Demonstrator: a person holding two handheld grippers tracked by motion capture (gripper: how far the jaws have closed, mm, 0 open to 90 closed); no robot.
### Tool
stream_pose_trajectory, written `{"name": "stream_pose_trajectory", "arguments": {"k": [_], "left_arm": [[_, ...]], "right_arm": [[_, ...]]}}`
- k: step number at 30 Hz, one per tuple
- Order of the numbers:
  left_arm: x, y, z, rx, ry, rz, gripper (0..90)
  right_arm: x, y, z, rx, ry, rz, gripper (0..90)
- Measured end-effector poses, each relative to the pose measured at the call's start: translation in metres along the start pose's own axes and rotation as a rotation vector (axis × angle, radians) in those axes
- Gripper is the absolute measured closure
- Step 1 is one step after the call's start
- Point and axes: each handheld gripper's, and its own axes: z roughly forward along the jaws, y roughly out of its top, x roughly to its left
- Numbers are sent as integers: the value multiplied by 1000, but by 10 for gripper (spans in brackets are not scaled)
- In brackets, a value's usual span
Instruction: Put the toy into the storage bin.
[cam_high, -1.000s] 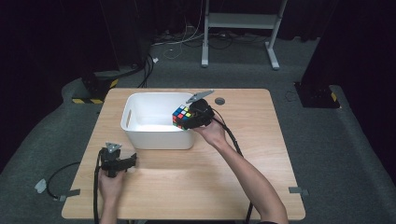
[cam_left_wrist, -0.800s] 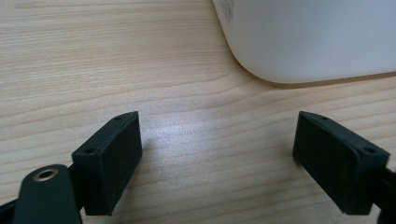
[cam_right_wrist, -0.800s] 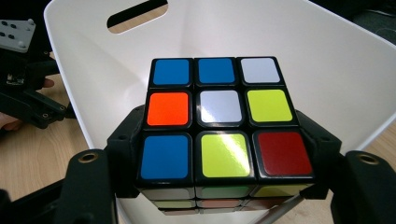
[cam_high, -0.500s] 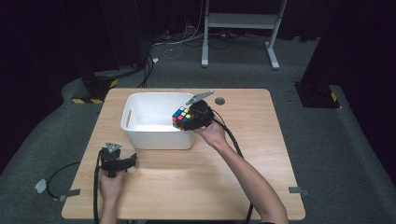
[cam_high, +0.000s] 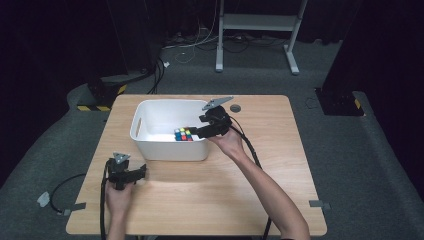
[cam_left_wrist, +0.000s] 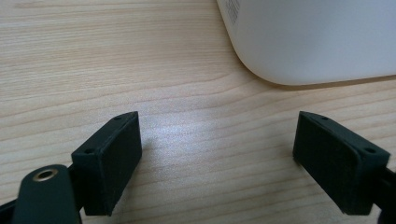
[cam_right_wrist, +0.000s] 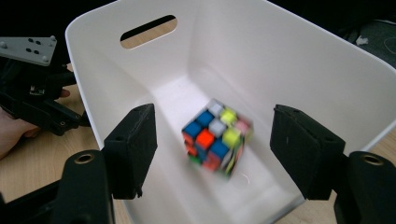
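A multicoloured puzzle cube (cam_high: 183, 134) lies blurred and tilted low inside the white bin (cam_high: 170, 150), near its right end. My right gripper (cam_high: 194, 131) hangs over the bin's right rim. Its jaws have just been opening, and in the right gripper view they stand apart with the cube (cam_right_wrist: 215, 137) below and between them, touching neither pad. My left gripper (cam_high: 140, 172) rests on the wooden table (cam_high: 280, 165) in front of the bin's left corner. In the left gripper view, the left gripper (cam_left_wrist: 219, 135) is open over bare wood, with the bin's corner (cam_left_wrist: 317, 37) just ahead.
The bin has a handle slot (cam_right_wrist: 148, 31) in its far end. A round cable hole (cam_high: 235, 108) sits in the table behind the right gripper. Cables trail from both grippers toward the table's near edge. A desk frame (cam_high: 255, 22) stands on the floor beyond.
The cube has left the right gripper's jaws and dropped from rim height down into the bin. The right jaws have widened. The left gripper has stayed put.
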Motion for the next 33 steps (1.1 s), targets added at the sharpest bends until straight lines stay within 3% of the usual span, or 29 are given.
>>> {"name": "stream_pose_trajectory", "arguments": {"k": [14,33], "left_arm": [[0,0,0,0,0,0,156],[0,0,0,0,0,0,156]], "right_arm": [[3,4,-15,-64,-8,-22,319],[-3,2,-35,-123,-31,-6,315]]}}
